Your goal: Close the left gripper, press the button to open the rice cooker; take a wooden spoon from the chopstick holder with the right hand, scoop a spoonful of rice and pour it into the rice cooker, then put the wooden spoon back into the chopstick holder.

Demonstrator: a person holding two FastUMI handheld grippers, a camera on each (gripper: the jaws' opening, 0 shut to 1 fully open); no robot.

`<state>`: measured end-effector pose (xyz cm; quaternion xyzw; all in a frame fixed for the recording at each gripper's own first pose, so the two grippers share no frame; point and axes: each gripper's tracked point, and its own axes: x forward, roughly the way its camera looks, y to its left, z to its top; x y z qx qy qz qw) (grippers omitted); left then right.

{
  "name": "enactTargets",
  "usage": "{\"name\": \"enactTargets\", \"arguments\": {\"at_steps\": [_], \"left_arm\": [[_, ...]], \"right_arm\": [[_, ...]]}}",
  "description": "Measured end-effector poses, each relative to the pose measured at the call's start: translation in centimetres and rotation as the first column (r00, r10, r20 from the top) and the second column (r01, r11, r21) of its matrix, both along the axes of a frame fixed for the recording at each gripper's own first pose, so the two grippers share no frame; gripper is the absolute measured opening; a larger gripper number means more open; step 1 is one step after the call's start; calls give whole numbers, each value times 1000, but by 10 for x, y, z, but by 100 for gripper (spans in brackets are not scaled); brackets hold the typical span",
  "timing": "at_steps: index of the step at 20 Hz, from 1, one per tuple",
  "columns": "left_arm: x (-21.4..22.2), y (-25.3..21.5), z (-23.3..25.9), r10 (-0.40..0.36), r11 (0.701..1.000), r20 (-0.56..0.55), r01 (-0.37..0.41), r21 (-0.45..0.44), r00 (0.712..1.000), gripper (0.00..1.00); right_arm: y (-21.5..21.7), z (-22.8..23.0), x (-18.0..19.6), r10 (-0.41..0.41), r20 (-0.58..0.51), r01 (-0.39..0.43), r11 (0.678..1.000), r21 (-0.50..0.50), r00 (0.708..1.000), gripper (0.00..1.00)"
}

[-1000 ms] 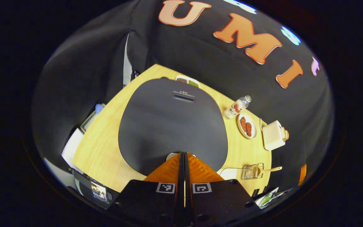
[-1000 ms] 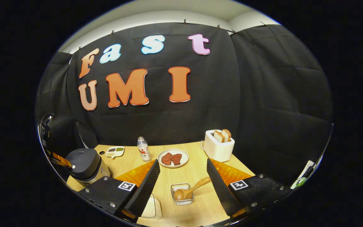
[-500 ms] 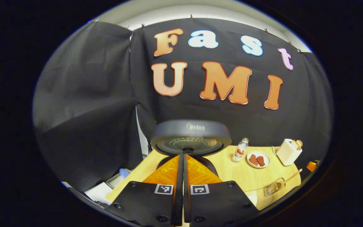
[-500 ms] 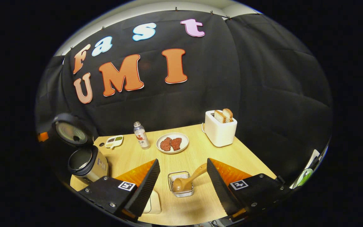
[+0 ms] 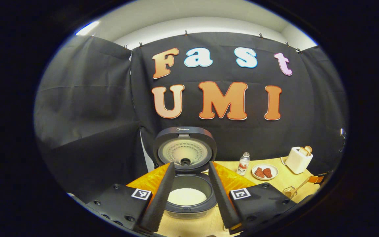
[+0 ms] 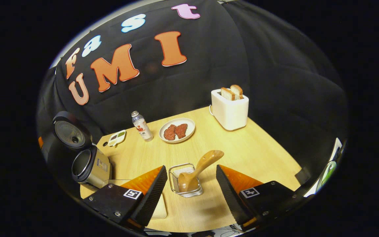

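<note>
Left gripper view: white rice (image 5: pixel 187 196) inside the open rice cooker (image 5: pixel 189 184).
Right gripper view: wooden spoon (image 6: pixel 196 171) leaning in the chopstick holder (image 6: pixel 185 179).
Left gripper (image 5: pixel 189 194): spread.
Right gripper (image 6: pixel 191 189): spread, empty.

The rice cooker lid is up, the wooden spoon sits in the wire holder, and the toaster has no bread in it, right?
Almost. The toaster is not empty: two slices of bread stick up from its slots, as the right gripper view shows. The rest holds: the rice cooker has its lid up, and the wooden spoon sits in the wire holder.
</note>
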<state>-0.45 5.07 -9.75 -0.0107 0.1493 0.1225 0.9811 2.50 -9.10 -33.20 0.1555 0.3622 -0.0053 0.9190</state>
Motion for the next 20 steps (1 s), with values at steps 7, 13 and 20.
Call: {"name": "enactTargets", "arguments": {"at_steps": [7, 13, 20], "left_arm": [[-18, -52, -6, -23, 998, -36, 25, 58, 999, 83], [-38, -62, -13, 17, 994, -89, -7, 110, 996, 93], [-41, -68, -23, 13, 994, -123, 1, 111, 992, 92]], "right_arm": [[-1, -63, 29, 12, -88, -5, 996, 87, 996, 91], [14, -80, 55, 15, -63, -3, 983, 185, 998, 69], [12, -91, 66, -11, -45, 19, 982, 190, 999, 29]]}}
